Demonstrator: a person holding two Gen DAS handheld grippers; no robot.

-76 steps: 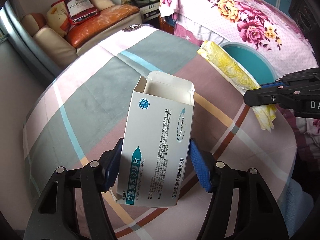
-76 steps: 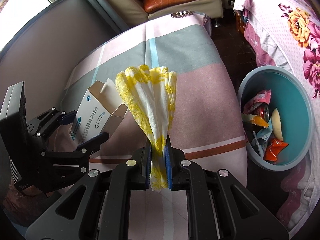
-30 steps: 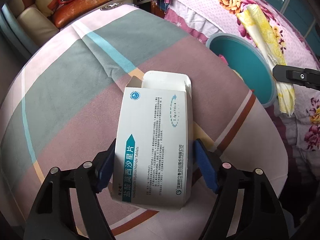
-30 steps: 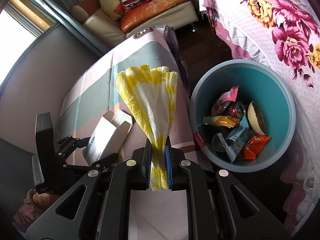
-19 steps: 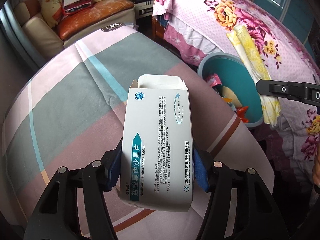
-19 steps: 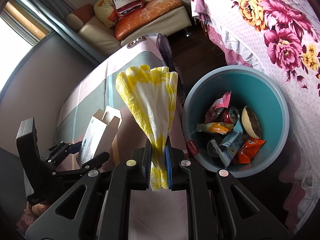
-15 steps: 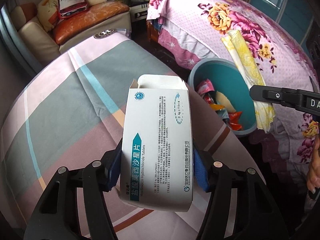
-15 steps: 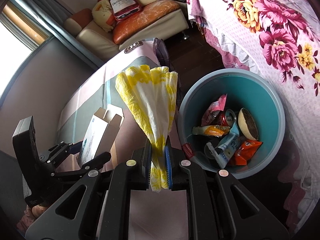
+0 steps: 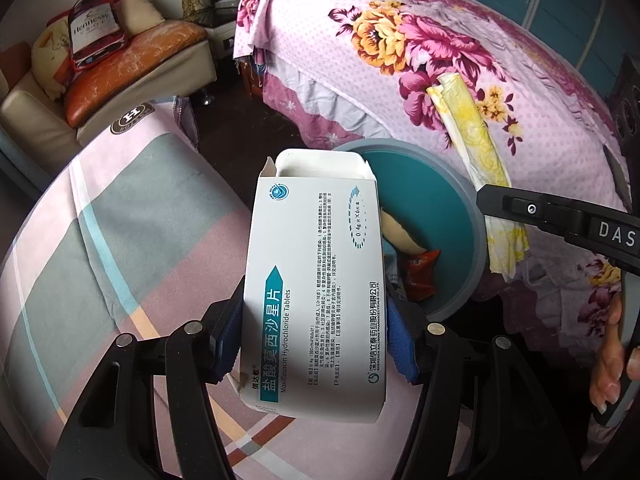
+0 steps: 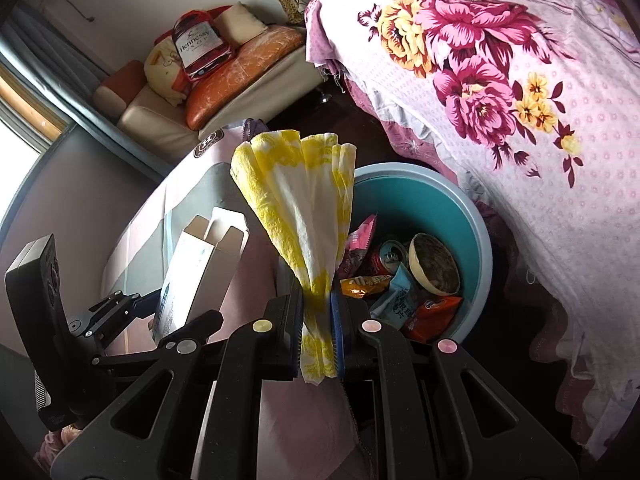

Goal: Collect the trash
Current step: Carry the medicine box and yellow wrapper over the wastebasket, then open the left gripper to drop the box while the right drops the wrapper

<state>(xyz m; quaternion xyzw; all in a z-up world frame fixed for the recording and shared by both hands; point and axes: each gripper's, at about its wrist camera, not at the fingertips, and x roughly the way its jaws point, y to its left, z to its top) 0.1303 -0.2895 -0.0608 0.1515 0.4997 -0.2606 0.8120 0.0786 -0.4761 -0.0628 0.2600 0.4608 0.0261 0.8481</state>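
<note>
— Where the blue pads of the left gripper (image 9: 316,336) press the long sides of the white medicine box (image 9: 316,280), what does its own camera give that the other does not?

— It shows the printed face of the box, with the teal arrow and the tablet lettering, and the open top flap. The jaws stand about half apart, closed on the box. Beyond the box lies the teal bin (image 9: 476,236), part of its inside hidden behind the carton. The right wrist view shows the same box only edge-on, flaps up, over the striped cloth (image 10: 256,264).

— And the right gripper (image 10: 318,320)?

— Its jaws are nearly together, pinching the yellow-and-white tissue (image 10: 304,208) low down, so the tissue fans out above the pads. Just behind the tissue the bin stands open, holding a can (image 10: 384,256), a brown bowl (image 10: 434,264) and several snack wrappers (image 10: 436,312).

— How do the hands sit?

— Both grippers tilt steeply downward, side by side; the left one is over the cloth's edge, the right one nearer the bin. In the left view a few fingers (image 9: 608,364) of the right hand curl round the handle at the frame's edge, the rest cut off.

— Anything unclear?

— The bin's base is hidden between the cloth and the flowered bedspread (image 10: 520,100).
</note>
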